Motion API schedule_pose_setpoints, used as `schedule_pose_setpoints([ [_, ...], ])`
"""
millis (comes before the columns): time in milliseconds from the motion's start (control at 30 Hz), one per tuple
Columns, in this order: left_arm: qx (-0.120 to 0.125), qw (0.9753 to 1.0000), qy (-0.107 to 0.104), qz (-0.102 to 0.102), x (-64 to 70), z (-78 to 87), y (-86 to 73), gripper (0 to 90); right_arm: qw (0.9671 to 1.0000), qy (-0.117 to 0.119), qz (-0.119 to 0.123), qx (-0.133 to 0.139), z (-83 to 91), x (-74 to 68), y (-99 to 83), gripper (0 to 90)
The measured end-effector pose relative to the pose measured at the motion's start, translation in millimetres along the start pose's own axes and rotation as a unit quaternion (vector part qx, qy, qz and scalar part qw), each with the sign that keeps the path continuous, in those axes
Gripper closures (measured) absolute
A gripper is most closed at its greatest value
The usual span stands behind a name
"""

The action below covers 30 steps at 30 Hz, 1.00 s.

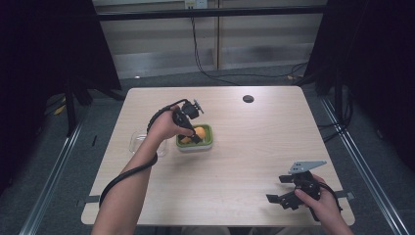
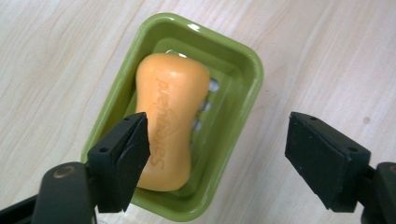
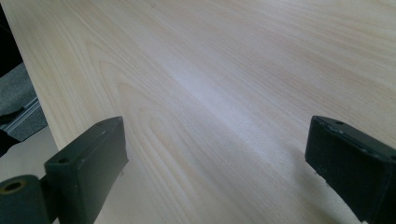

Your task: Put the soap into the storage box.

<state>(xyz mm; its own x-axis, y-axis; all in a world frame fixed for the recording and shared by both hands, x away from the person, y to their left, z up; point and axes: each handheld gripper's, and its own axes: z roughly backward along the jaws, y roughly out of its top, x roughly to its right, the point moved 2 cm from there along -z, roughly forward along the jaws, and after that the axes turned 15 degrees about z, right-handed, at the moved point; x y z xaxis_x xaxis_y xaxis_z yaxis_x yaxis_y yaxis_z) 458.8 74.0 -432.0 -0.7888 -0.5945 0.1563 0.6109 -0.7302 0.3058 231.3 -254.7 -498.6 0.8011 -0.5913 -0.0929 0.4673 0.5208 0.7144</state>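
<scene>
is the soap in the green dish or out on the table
In: the orange soap lies flat inside the green dish, its rim all around it; the open left gripper hovers above.

Orange soap bar (image 2: 170, 121) in green dish (image 2: 243, 84).

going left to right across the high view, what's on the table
clear lid → green soap dish with the left gripper over it → black disc → right gripper

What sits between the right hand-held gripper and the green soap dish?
Bare pale wood table in the high view, between the right hand-held gripper and the green soap dish.
</scene>
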Motion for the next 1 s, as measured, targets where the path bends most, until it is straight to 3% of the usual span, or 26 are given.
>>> schedule_pose_setpoints([
  [133, 0.0, 0.9999, -0.012, -0.003, 5.5, -0.3, -3.5, 19.7, 1.0, -0.001, 0.003, 0.0, -0.5, 0.2, 0.2, 5.1],
  [167, 0.006, 0.9998, -0.015, 0.014, 9.1, -2.3, -5.7, 19.7, 1.0, -0.002, 0.005, 0.001, -0.7, 0.5, 0.2, 5.1],
  [200, -0.001, 0.9999, -0.016, -0.005, 8.2, -2.1, -6.1, 19.7, 1.0, 0.0, 0.003, 0.0, -0.9, 0.3, 0.2, 5.1],
  [233, 0.0, 0.9998, -0.018, 0.007, 10.7, -2.7, -7.6, 19.7, 1.0, 0.0, 0.003, 0.0, -1.1, 0.2, 0.3, 5.1],
  [267, 0.002, 0.9998, -0.02, -0.001, 11.0, -3.5, -8.4, 19.7, 1.0, 0.001, 0.005, 0.001, -1.5, 0.2, 0.3, 5.1],
  [300, 0.004, 0.9997, -0.025, 0.008, 13.9, -4.4, -10.2, 19.7, 1.0, 0.001, 0.002, -0.001, -1.3, -0.3, 0.3, 5.1],
  [433, 0.009, 0.9996, -0.028, -0.004, 20.0, -10.2, -16.1, 19.1, 1.0, 0.002, 0.0, -0.003, -1.5, -1.0, 0.3, 5.1],
  [533, 0.004, 0.9995, -0.033, 0.001, 23.0, -13.0, -19.9, 18.6, 1.0, 0.002, -0.001, -0.003, -1.3, -1.4, 0.8, 5.1],
  [700, 0.015, 0.9991, -0.039, 0.001, 27.0, -15.5, -25.6, 18.1, 1.0, 0.003, -0.002, -0.003, -1.4, -1.4, 0.7, 5.1],
  [733, 0.019, 0.999, -0.039, 0.008, 29.4, -16.8, -27.4, 18.0, 1.0, 0.003, 0.0, -0.002, -1.9, -1.1, 0.5, 5.1],
  [1000, 0.025, 0.9985, -0.049, 0.007, 40.1, -25.8, -39.3, 17.2, 1.0, 0.003, 0.004, -0.002, -2.8, -1.4, 0.6, 5.1],
])
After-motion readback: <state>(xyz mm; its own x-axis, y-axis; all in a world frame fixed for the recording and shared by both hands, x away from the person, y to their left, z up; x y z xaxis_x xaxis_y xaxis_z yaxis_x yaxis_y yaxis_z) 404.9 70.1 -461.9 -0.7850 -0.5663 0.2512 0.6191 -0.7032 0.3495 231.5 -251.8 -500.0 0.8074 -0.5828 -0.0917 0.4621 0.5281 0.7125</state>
